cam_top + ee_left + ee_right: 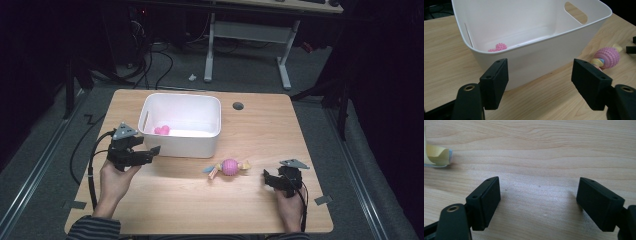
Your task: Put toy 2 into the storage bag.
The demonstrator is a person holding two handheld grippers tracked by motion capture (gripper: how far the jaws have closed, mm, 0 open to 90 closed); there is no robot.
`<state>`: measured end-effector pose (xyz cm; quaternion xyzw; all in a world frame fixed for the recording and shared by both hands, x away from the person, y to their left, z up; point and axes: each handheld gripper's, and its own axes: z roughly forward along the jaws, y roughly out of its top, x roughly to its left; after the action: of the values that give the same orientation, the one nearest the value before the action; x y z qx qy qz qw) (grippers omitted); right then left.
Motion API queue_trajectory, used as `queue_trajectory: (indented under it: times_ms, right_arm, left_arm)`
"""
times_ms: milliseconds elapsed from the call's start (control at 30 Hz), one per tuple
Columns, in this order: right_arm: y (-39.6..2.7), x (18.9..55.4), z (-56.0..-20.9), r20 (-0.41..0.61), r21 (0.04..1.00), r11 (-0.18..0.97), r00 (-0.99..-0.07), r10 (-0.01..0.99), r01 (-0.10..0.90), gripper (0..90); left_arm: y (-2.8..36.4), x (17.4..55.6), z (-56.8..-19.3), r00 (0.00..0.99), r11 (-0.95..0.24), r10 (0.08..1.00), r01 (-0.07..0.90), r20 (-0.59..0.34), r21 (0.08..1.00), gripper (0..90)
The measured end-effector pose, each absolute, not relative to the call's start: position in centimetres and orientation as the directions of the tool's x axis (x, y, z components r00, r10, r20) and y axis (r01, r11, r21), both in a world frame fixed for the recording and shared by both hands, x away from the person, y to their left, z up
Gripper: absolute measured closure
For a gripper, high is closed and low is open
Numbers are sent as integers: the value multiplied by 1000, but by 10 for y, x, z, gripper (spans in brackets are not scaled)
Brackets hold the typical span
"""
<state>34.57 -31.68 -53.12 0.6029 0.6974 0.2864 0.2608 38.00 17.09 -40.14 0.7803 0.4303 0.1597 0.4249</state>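
Note:
A white plastic bin (180, 141) stands on the wooden table, with a small pink spiky toy (161, 130) lying inside near its left wall. The same bin (534, 57) and pink toy (498, 47) face my left gripper (540, 82), whose jaws stand open and empty just in front of the bin's wall. In the high view my left gripper (150, 152) hovers at the bin's front left corner. A pink ball toy with pastel ends (229, 167) lies on the table in front of the bin. My right gripper (267, 178) rests low right of that toy, open and empty (537, 202).
A round cable hole (238, 106) sits in the table behind the bin's right corner. The table's edges lie close behind both hands. A pale yellow end of the toy (436, 156) peeks in at the upper left of the right gripper view.

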Motion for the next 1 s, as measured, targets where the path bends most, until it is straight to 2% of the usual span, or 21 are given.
queue_trajectory:
  times_ms: [1000]
  right_arm:
    - [-317,346,-531,-22,714,114,-141,990,690,194]
  left_arm:
    - [172,370,-430,568,-253,809,572,-153,780,300]
